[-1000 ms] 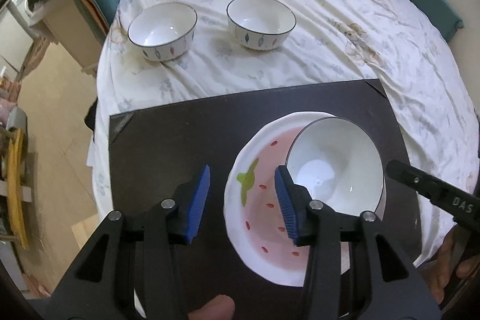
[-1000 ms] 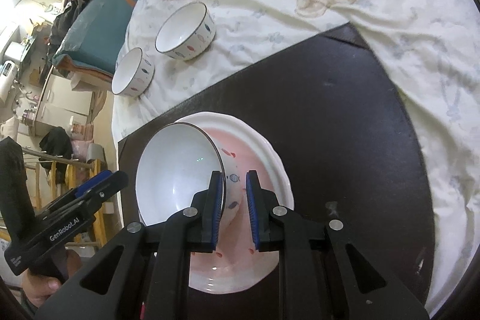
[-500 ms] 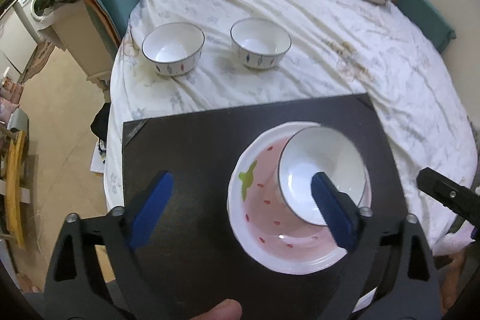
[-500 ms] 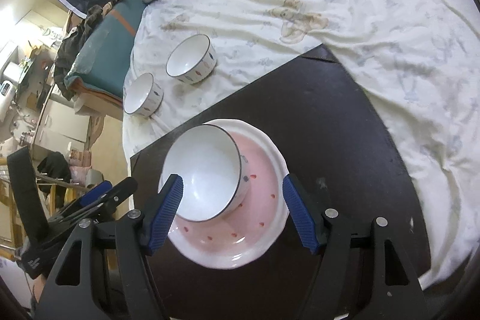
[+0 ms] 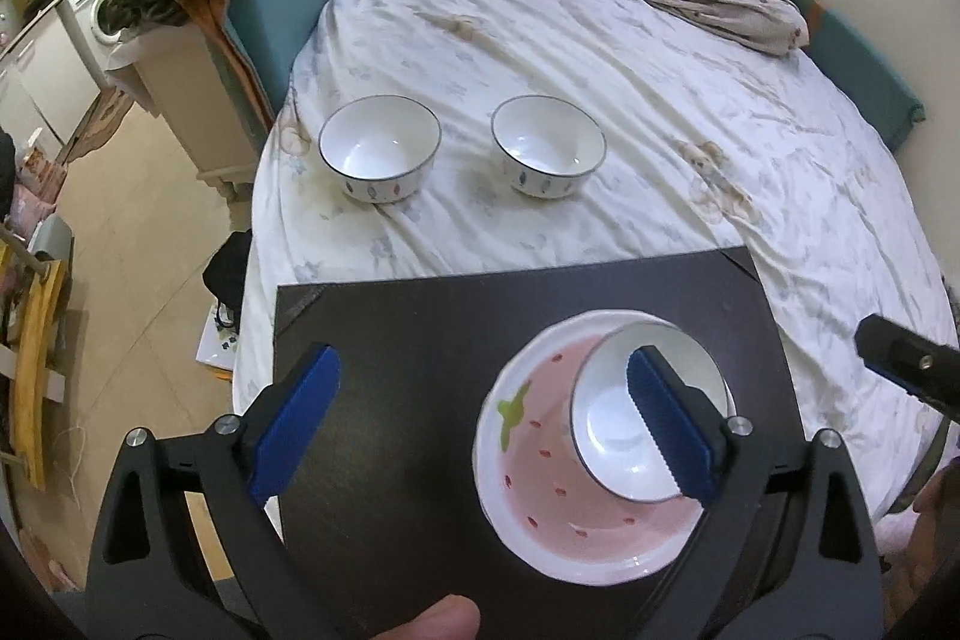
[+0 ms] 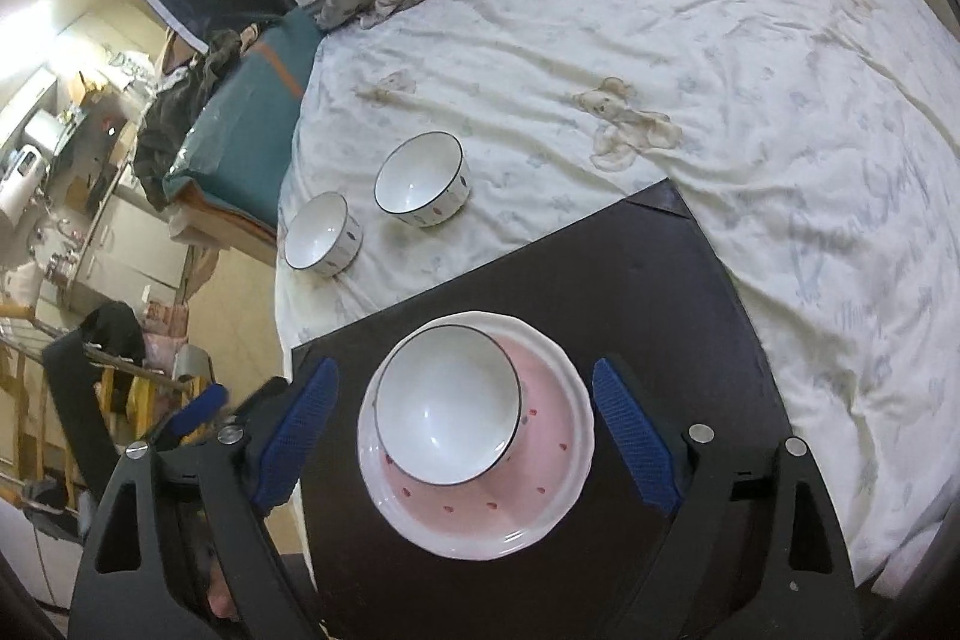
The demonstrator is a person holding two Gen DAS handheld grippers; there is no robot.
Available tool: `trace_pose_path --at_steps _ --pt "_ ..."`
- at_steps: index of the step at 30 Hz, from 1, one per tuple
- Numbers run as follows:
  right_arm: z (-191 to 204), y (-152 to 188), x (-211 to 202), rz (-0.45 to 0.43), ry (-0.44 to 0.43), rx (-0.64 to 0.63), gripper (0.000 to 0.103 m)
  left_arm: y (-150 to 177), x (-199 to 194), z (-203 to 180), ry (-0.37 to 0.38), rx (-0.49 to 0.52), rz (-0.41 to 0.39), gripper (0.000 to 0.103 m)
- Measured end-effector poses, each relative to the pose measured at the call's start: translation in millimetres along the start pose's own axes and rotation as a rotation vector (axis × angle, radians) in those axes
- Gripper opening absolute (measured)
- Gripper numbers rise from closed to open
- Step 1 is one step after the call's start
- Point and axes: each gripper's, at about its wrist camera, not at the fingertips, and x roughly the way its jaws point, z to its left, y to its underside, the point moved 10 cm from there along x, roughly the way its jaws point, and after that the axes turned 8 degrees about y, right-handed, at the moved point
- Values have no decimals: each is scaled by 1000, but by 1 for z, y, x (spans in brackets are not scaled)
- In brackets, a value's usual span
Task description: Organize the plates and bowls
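1. Both grippers have let go since a second ago: then the right gripper (image 6: 462, 436) pinched the rim of the white bowl (image 6: 447, 403), and now that bowl sits free in the pink plate (image 6: 540, 472) on the black board (image 6: 660, 292).
2. Your left gripper (image 5: 480, 421) stands wide open and holds nothing; the right one's jaws are opening further, the bowl and plate below them but untouched.
3. That bowl rests off-centre and seems to lean against the plate's wall, so check it settles before you leave it.
4. Two more bowls wait on the bedsheet (image 5: 690, 100): the left bowl (image 5: 379, 148) and the right bowl (image 5: 548, 144), side by side but apart.
5. I'd take the nearer one by its rim, lift straight up off the soft sheet, and nest it squarely.
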Motion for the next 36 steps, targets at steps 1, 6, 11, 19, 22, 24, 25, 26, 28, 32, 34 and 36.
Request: trace_pose_path --at_steps 1,6,11,19,22,24,25,26,28,32,34,36 --pt "-1 -1 4 8 5 -5 89 -5 2 3 -9 3 0 95" --pt "-8 -15 27 38 22 -10 89 -25 12 18 -55 -4 -1 95" --pt "-15 -30 52 75 5 37 89 -41 36 37 -86 -43 16 95" --pt "-13 -54 102 152 -22 105 89 -65 84 56 -64 -135 59 95" --pt "-11 -68 118 156 -20 110 89 -74 104 61 -57 -161 81 95" --pt "-7 -79 132 163 -21 110 89 -80 114 63 -60 -162 84 95" --pt "-5 -84 138 167 -19 109 89 -85 119 63 -56 -161 82 95" --pt "-4 -88 143 169 -19 110 89 -90 124 62 -49 -159 76 95" --pt "0 -98 157 178 -27 113 89 -100 135 60 -33 -167 75 95" --pt "8 -116 189 215 -48 131 89 -118 162 49 15 -156 94 87" --pt "12 -123 203 229 -52 127 85 -122 174 47 27 -147 113 76" --pt "16 -128 218 255 -51 108 77 -123 185 45 49 -145 127 69"
